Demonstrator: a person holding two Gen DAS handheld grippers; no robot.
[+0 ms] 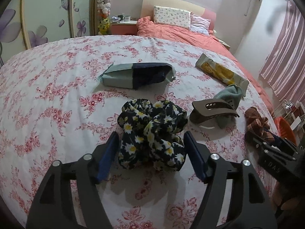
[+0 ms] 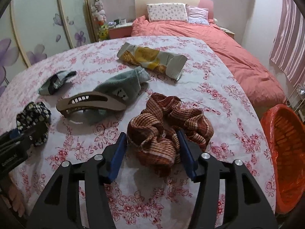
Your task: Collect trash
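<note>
Left wrist: puffy daisy-print scrunchie (image 1: 152, 133) (crumpled fabric) on floral cloth (image 1: 57, 95).

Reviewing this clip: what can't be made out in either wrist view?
- Orange bin: the right wrist picture's edge cuts it off; contents unseen.
- Sock: hair claw hides part of it.
- Items on the nightstand: too small in both views.
- Brown scrunchie: right gripper partly covers it in the left wrist view.

Left wrist view | dark daisy-print fabric scrunchie (image 1: 152, 133) centre, on floral tablecloth (image 1: 57, 95) | teal-and-navy snack packet (image 1: 137, 74) behind | brown plastic hair claw (image 1: 211, 110) right | yellow-print foil wrapper (image 1: 221, 72) upper right
</note>
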